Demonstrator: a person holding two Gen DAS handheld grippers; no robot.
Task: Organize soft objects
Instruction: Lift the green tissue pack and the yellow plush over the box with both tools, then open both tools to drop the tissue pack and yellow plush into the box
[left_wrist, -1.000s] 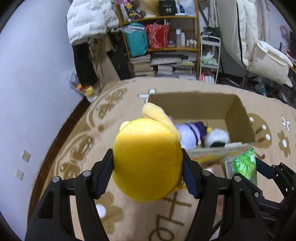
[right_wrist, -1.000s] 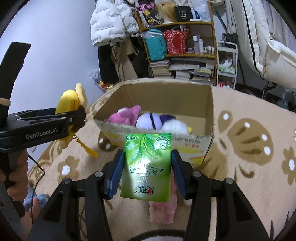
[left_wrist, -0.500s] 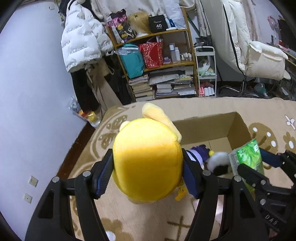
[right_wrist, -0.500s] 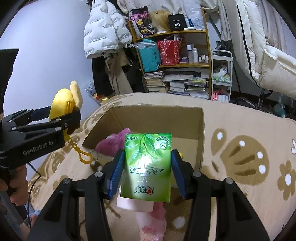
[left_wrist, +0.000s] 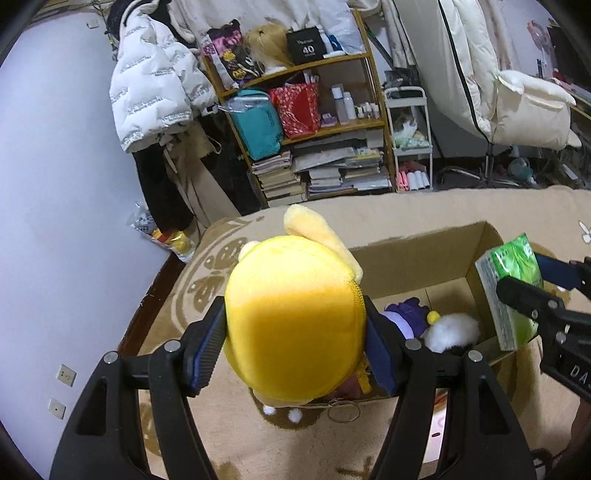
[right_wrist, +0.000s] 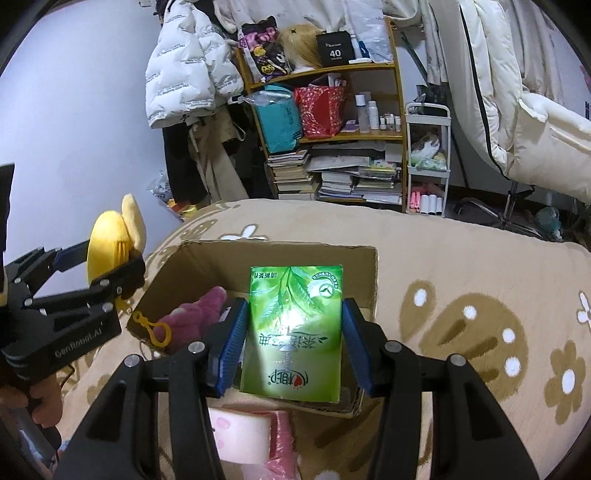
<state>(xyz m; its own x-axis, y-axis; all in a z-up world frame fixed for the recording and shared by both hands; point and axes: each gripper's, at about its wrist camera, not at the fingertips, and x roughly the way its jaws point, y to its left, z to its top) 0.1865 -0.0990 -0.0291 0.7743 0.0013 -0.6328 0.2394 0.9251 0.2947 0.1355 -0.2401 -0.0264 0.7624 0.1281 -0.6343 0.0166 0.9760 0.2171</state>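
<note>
In the left wrist view, the left gripper fills the lower centre of the frame, its blue-padded fingers pressed against both sides of a yellow plush toy. The toy hangs over the near left edge of the cardboard box, which sits open on the patterned beige rug. A yellow clip dangling from the toy shows at the left of the right wrist view, just at the box's near left corner. So this toy is lifted and close to the box, but judging from its height it is not yet inside.

Further right in the left view, the box already holds a purple plush and a white fluffy toy; the right view adds a pink plush against the box's left wall. These look like the finished part of the job.

At the right edge of the left view, and in the centre of the right one, the right gripper has its fingers clamped on a green tissue pack, held above the near right part of the box opening. It too appears ready to drop but is not released.

At the bottom of the right view, below the gripper and in front of the box, a pink-and-white soft item lies on the rug. It seems to be left for later; whether more lies out of view cannot be told.
</note>
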